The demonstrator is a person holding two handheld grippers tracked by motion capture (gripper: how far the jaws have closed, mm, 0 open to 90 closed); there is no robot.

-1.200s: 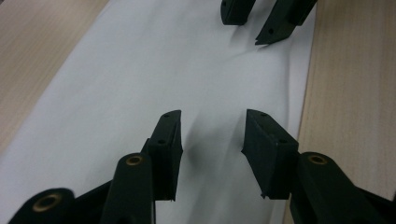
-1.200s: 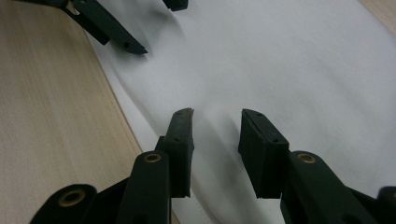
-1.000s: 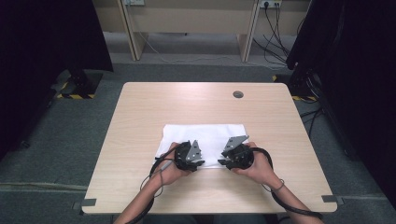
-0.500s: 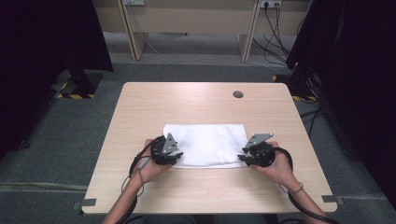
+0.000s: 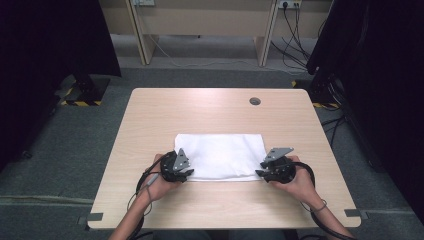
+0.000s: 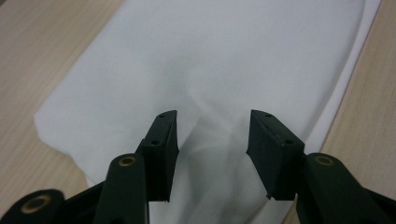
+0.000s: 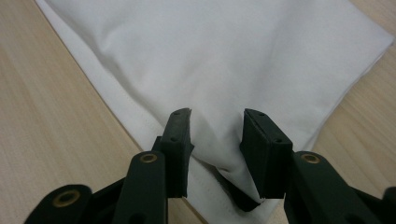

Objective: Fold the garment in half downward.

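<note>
A folded white cloth (image 5: 220, 152) lies flat on the near half of the light wooden table (image 5: 200, 110). My left gripper (image 5: 189, 172) sits at the cloth's near left corner, held in the person's left hand. In the left gripper view the cloth (image 6: 224, 60) puckers up between the parted jaws of that gripper (image 6: 212, 140). My right gripper (image 5: 260, 173) is at the near right corner. In the right gripper view a raised fold of cloth (image 7: 224, 51) stands between the jaws of that gripper (image 7: 215, 140), which are apart.
A round cable hole (image 5: 255, 101) sits at the table's far right. Bare wood surrounds the cloth, with the front edge just behind the hands. Beyond the table are grey floor, another desk's legs (image 5: 142, 45) and loose cables (image 5: 295, 30).
Both grippers have slid apart along the cloth's near edge, from close together at its middle to its two near corners. The cloth has stayed flat in place.
</note>
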